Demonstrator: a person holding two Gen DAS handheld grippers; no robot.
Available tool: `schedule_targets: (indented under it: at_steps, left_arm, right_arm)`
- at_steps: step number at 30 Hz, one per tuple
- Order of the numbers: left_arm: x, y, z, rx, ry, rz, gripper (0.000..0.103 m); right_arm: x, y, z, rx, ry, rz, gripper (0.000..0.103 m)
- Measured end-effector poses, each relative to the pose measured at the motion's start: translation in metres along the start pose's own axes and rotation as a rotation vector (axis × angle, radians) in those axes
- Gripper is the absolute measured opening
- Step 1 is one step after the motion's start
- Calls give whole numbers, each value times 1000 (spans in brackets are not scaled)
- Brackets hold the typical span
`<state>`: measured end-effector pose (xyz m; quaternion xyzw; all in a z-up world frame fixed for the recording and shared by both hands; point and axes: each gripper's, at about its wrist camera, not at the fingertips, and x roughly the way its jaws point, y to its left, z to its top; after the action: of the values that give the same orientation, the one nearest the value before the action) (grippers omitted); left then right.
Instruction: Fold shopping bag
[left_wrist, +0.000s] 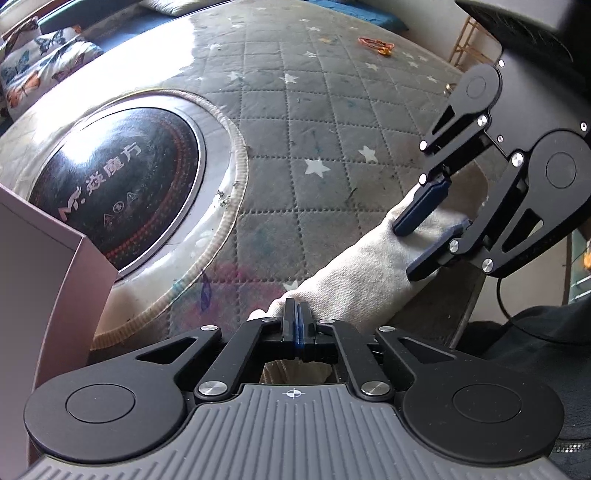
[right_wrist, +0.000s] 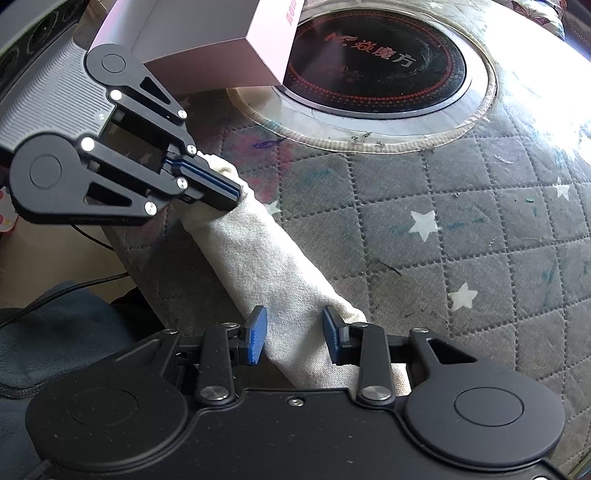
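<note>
Left wrist view: left tool (left_wrist: 297, 314) pinched fully together at the near end of the shopping bag (left_wrist: 354, 273), whether on cloth hard to make out. Bag rolled into a long cream woven tube, lying on the quilted grey star-print counter (left_wrist: 295, 147). Right tool (left_wrist: 424, 236) straddling the far end.

Right wrist view: right tool (right_wrist: 293, 332) part-open, blue pads (right_wrist: 255, 339) pressing both sides of the roll (right_wrist: 266, 258). Left tool (right_wrist: 232, 194) closed at the other end. Glossy round black cooktop (right_wrist: 376, 70) partly hidden behind a pink box (right_wrist: 207, 48).
</note>
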<state>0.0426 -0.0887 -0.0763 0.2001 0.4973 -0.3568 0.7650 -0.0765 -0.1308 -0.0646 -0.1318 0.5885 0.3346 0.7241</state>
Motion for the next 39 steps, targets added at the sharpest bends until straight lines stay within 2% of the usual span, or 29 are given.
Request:
schedule_targets:
  at_steps: [5, 9, 13, 14, 18, 20, 21, 27, 29, 31, 34, 39]
  left_arm:
    - [-12, -6, 1, -3, -21, 9, 3]
    - [-17, -15, 5, 4, -48, -35, 4]
    - [-6, -20, 9, 22, -36, -52, 4]
    - [-2, -20, 9, 20, -28, -53, 4]
    - [11, -17, 8, 0, 1, -60, 5]
    - [15, -15, 7, -4, 3, -65, 5]
    - [16, -15, 7, -7, 3, -66, 5]
    - [16, -18, 4, -9, -2, -48, 4]
    - [16, -18, 5, -9, -1, -44, 4]
    - [16, -20, 5, -13, -2, -42, 5]
    - [14, -30, 6, -27, 0, -34, 4]
    - [13, -24, 5, -5, 1, -48, 4]
  right_arm:
    - [-1, -3, -4, -17, -2, -5, 40]
    - [-3, 2, -5, -34, 2, -5, 50]
    - [-5, -13, -9, -36, -2, -6, 51]
    - [-4, -9, -10, -30, -3, -2, 51]
    - [10, 50, -17, -22, -6, 9, 51]
    - [-11, -34, -6, -18, -4, 20, 53]
    - [-13, -47, -4, -19, -5, 24, 56]
    - [-6, -19, -9, -48, -13, 9, 60]
    - [-6, -19, -9, -27, -19, 13, 58]
    - [-10, -26, -7, 7, -31, 10, 46]
    - [-13, -29, -6, 27, -44, -1, 35]
    - [-11, -17, -5, 3, -27, -34, 31]
